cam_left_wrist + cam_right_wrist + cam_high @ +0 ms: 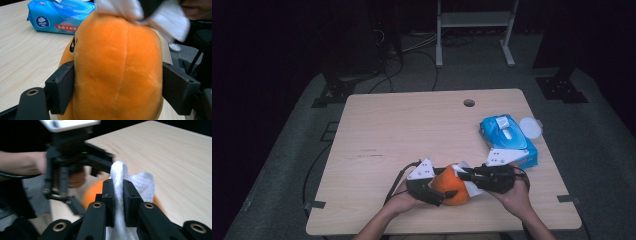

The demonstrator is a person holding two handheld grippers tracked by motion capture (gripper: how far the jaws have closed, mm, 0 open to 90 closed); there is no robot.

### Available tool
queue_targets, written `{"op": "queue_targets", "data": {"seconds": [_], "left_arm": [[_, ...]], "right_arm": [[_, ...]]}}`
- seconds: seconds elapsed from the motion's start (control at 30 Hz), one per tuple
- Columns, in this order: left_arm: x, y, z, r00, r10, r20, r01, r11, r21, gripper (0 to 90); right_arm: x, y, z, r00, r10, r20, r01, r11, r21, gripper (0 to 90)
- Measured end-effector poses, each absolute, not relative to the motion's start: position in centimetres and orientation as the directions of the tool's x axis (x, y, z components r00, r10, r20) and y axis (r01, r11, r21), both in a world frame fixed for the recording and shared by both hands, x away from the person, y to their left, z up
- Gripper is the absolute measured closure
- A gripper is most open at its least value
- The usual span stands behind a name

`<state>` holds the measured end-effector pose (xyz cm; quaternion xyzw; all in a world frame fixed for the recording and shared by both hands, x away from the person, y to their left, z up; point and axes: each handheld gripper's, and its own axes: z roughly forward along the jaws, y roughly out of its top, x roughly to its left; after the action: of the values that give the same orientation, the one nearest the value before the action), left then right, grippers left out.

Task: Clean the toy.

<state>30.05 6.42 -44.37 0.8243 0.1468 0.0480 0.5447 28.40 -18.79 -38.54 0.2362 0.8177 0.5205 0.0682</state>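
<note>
An orange plush toy (452,189) sits at the table's near edge, between the two hands. My left gripper (444,195) is shut on it; in the left gripper view both black pads (61,87) press into the toy's (117,65) sides. My right gripper (464,175) reaches in from the right and is shut on a white wipe (120,172), which stands up between its jaws. The wipe (165,17) lies against the top of the toy (93,191). The wipe's lower part is hidden behind the right gripper (118,195).
A blue pack of wet wipes (507,140) with its flap lid lies at the table's right side, and a round white lid (530,126) sits at the edge beside it. The wooden table (412,130) has a cable hole (469,103) near its far edge.
</note>
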Motion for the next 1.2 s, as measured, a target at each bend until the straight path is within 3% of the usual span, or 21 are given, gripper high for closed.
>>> {"op": "queue_targets", "data": {"seconds": [0.23,0.53,0.87,1.2], "left_arm": [[30.1,6.2,-44.4,0.954,0.291,-0.075,0.183,-0.363,0.914,19.7],[29.0,5.3,-44.4,0.953,0.304,-0.015,0.139,-0.391,0.910,18.9],[29.1,5.3,-44.6,0.961,0.275,-0.020,0.127,-0.375,0.918,18.9],[27.9,4.3,-44.4,0.967,0.243,0.075,0.040,-0.437,0.898,17.9]], "right_arm": [[29.2,-20.6,-39.0,-0.839,0.521,0.155,0.361,0.320,0.876,80.6],[27.2,-16.9,-38.3,-0.896,0.442,0.051,0.255,0.415,0.873,80.6],[29.0,-20.1,-38.6,-0.845,0.526,0.098,0.329,0.367,0.870,80.5],[27.4,-17.5,-38.1,-0.890,0.452,0.064,0.277,0.423,0.862,80.5]]}}
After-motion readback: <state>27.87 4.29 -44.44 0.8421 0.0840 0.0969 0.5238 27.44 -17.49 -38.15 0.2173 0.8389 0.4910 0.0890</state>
